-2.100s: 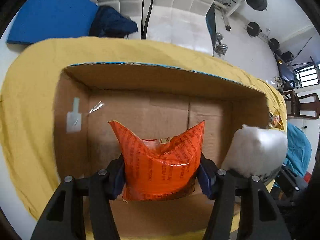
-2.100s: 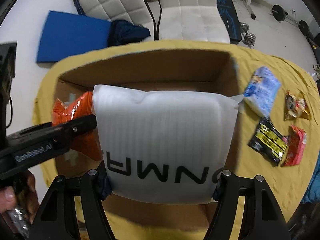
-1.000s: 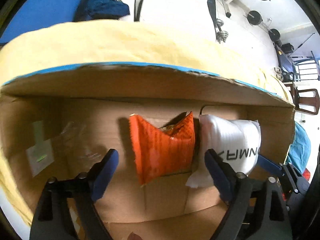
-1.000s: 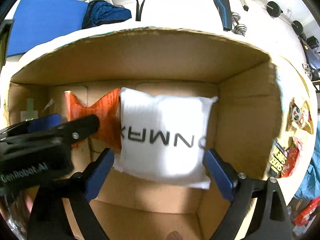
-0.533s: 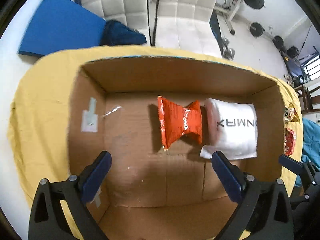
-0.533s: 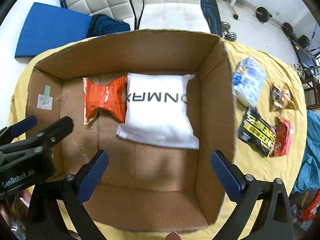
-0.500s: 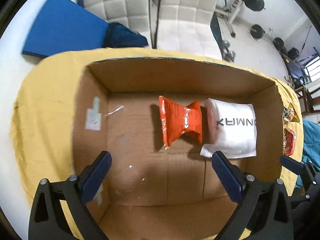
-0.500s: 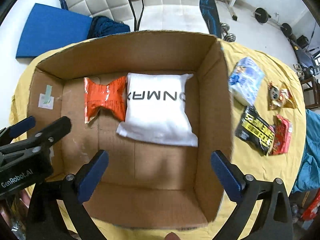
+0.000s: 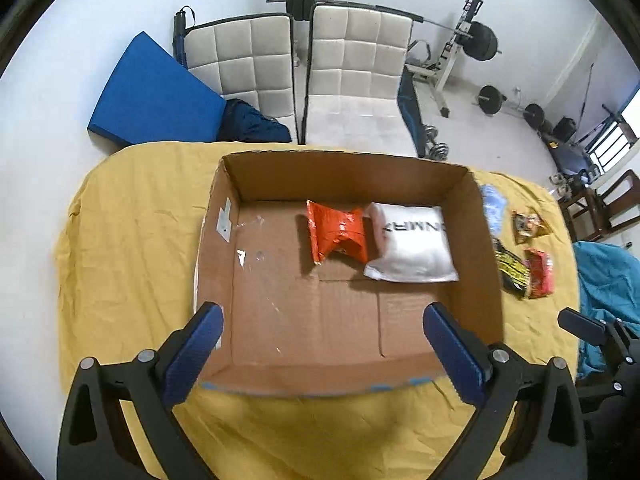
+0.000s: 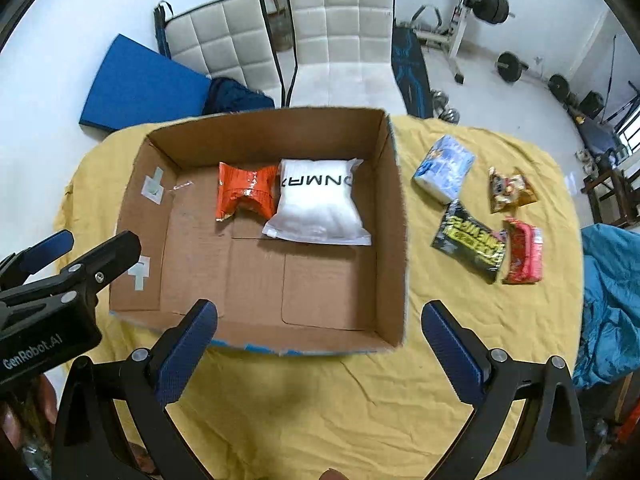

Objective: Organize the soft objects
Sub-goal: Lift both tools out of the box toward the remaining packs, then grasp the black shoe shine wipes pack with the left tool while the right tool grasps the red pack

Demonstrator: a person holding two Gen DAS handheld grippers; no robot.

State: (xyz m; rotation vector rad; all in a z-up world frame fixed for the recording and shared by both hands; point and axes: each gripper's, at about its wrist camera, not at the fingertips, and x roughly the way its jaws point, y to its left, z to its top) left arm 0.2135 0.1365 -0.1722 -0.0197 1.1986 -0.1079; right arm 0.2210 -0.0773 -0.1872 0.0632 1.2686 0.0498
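Both the left hand-held gripper (image 9: pixel 322 326) and right hand-held gripper (image 10: pixel 320 322) hang wide and empty above the cardboard box (image 10: pixel 394 216), where the orange packet (image 10: pixel 244 194) touches the white pouch (image 10: pixel 320 204).

I'm seeing the crumpled orange packet (image 10: pixel 246 194) lying flat against the white pouch (image 10: pixel 318 204) inside the open cardboard box (image 10: pixel 396 216); four packets (image 10: pixel 476 208) are lying outside, right.
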